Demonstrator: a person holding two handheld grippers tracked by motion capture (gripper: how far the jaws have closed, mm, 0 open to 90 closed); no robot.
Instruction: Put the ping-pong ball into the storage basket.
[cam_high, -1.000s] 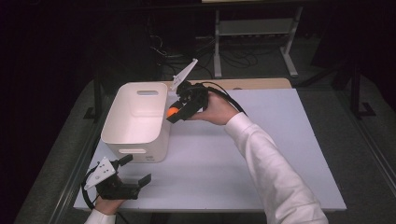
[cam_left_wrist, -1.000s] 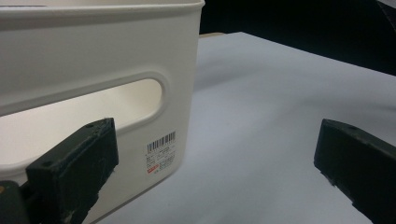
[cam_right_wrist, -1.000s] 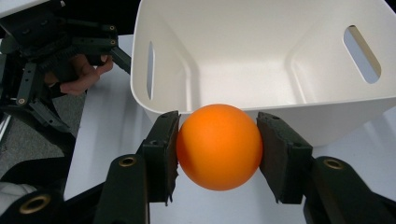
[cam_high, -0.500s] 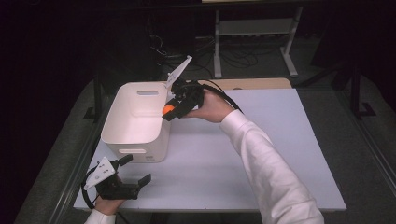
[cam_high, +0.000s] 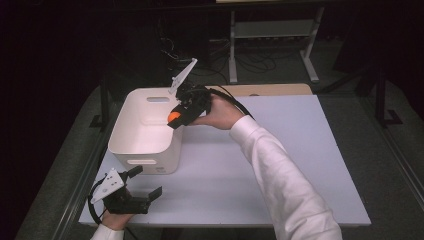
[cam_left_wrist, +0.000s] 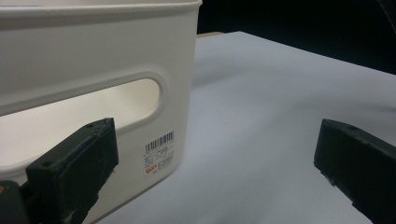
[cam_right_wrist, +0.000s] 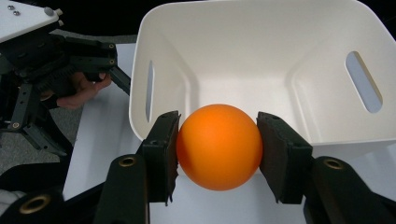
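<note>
High view: the right gripper hangs at the right rim of the white storage bin, which stands near the left edge of the tabletop, and holds an orange ball just over that rim. I judge the step to be carrying the ball over the bin to drop it in; the next move calls for a little more reach toward the bin's middle, then parting the jaws. The left gripper rests near the front left corner of the tabletop, just in front of the bin, idle.

Left gripper view: its jaws stand wide apart with nothing between them, facing the bin's near wall with its handle slot and barcode label.

Right gripper view: the jaws are closed on the ball at its two sides, above the bin's open mouth. Being round, the ball has no long axis and points no way
</note>
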